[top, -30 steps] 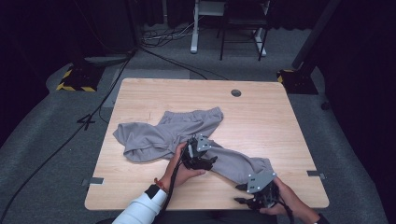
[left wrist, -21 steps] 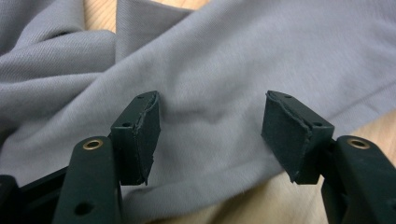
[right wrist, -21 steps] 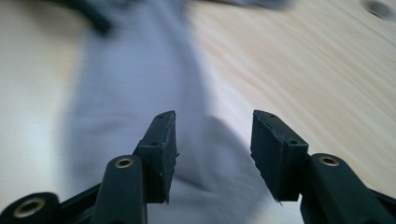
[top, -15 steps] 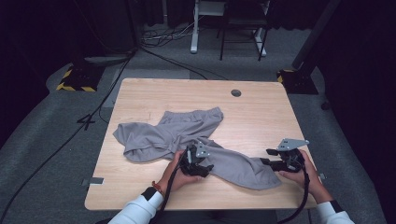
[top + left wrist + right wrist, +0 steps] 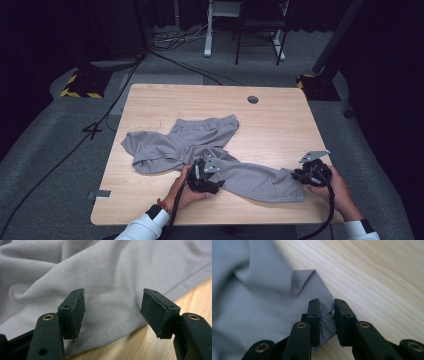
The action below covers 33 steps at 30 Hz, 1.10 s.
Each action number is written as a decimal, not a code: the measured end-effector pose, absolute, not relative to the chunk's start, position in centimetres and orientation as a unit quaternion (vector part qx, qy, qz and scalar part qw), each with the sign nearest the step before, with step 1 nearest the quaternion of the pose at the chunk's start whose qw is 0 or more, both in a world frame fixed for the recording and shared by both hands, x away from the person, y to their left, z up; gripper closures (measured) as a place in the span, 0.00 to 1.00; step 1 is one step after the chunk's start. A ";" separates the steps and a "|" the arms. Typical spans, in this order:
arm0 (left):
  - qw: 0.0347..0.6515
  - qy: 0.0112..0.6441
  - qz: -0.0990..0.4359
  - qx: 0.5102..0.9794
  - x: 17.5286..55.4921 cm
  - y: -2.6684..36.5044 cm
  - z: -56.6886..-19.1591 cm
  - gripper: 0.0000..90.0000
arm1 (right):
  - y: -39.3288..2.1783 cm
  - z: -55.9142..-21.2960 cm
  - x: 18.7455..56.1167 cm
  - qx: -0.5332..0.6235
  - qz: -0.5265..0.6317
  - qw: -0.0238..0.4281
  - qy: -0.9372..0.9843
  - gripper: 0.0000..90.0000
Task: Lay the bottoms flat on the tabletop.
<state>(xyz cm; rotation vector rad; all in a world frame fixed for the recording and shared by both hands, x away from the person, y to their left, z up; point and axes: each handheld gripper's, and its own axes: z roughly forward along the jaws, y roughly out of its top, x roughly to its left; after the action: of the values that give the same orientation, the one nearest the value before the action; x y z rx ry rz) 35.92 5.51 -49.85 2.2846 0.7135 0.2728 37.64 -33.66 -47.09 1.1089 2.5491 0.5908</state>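
High view: a grey garment (image 5: 200, 150) lies crumpled across the wooden bench (image 5: 280, 115), its long axis running from the far left down to the near right. The left gripper (image 5: 218, 185) sits over the garment's middle near the front edge; the right gripper (image 5: 296, 175) is at the garment's near-right end, well apart from the left one. A round hole (image 5: 253, 99) sits in the bench far beyond the right gripper. Dark grey carpet, cables (image 5: 170, 55) and a white stand (image 5: 209, 30) lie beyond.

Left gripper view: jaws stand wide apart, nothing between the pads; the garment's hem (image 5: 160, 297) runs just ahead of them, bare wood at the right.

Right gripper view: jaws have just been closing and stand narrow, with the garment's corner (image 5: 324, 315) between them, pinched against the left pad. Bare bench right of it.
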 end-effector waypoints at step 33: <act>0.306 0.474 0.190 0.804 40.1 23.4 -48.0 0.35 | -26.7 -47.9 40.3 0.267 0.279 0.139 0.912 0.77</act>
<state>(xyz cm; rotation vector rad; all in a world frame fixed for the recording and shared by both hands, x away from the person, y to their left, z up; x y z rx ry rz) 40.06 23.36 -48.03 2.1261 1.2531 0.5037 40.29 -26.74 -47.87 0.7712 2.6367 0.8060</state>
